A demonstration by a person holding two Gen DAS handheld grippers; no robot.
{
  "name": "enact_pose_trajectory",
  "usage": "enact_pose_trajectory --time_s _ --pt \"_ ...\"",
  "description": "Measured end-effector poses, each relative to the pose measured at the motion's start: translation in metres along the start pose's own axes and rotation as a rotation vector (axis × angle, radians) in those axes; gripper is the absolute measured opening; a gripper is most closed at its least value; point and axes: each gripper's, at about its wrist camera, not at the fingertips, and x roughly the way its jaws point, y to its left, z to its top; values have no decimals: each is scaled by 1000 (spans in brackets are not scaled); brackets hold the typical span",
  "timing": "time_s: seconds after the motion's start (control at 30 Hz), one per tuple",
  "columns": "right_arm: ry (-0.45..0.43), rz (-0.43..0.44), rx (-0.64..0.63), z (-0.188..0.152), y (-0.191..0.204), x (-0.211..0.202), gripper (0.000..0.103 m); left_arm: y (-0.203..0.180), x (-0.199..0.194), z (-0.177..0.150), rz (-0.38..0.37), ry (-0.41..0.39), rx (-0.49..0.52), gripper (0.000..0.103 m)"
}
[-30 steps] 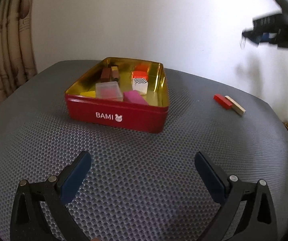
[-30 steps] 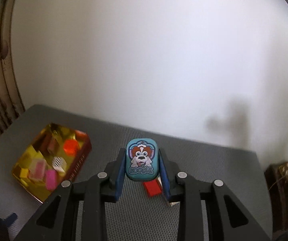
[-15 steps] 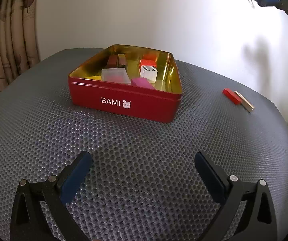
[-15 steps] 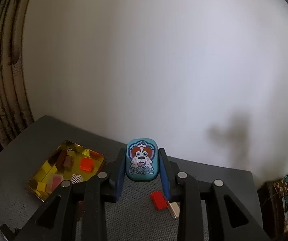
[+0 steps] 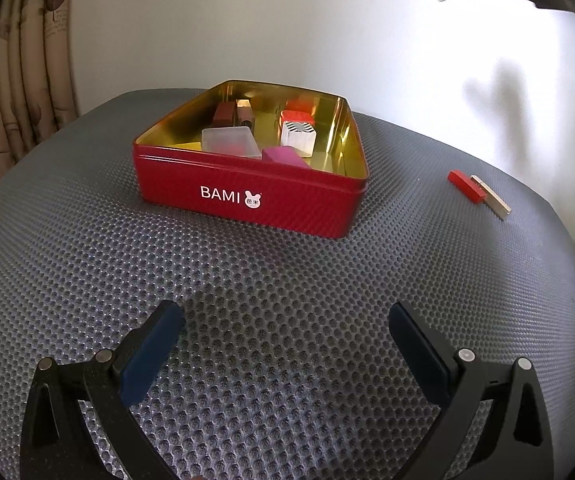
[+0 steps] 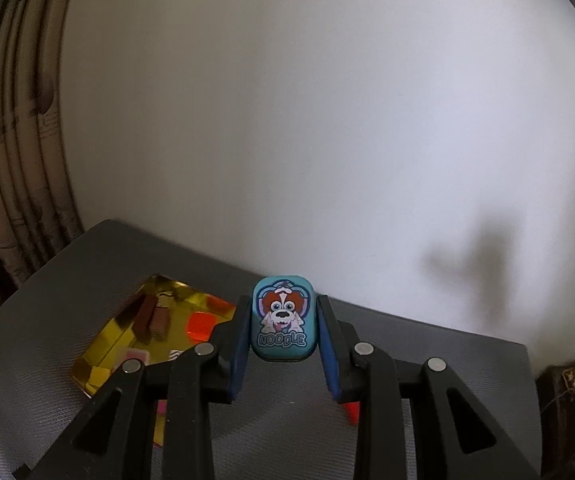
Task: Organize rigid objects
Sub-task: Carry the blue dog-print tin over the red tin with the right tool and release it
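Jaws of the right gripper [image 6: 283,340] clamp a small teal dog-print tin [image 6: 283,322], carried high above the desk [image 5: 247,280]. Left gripper [image 5: 287,344] jaws stand apart, empty. Several blocks already fill the red box [image 5: 247,196]; a red block [image 5: 465,186] and wooden block [image 5: 491,197] remain outside.

I see a red tin [image 5: 247,200], open, holding several blocks; red block [image 5: 465,186] and tan stick [image 5: 491,197] lie touching beside it; teal dog charm [image 6: 283,324] held aloft.

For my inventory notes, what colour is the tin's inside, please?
Shiny gold inside the tin, clearest in the left wrist view.
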Motion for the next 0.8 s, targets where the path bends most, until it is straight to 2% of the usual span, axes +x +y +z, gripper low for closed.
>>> enact_pose_trajectory --time_s 0.33,0.67,0.8 --pt "77 121 -28 -6 53 48 31 5 1 0 -23 5 -24 102" --pt "179 186 -62 -20 105 120 31 6 1 0 -35 4 -33 102" --pt "238 245 -33 -29 115 145 31 5 1 0 -37 3 -37 102"
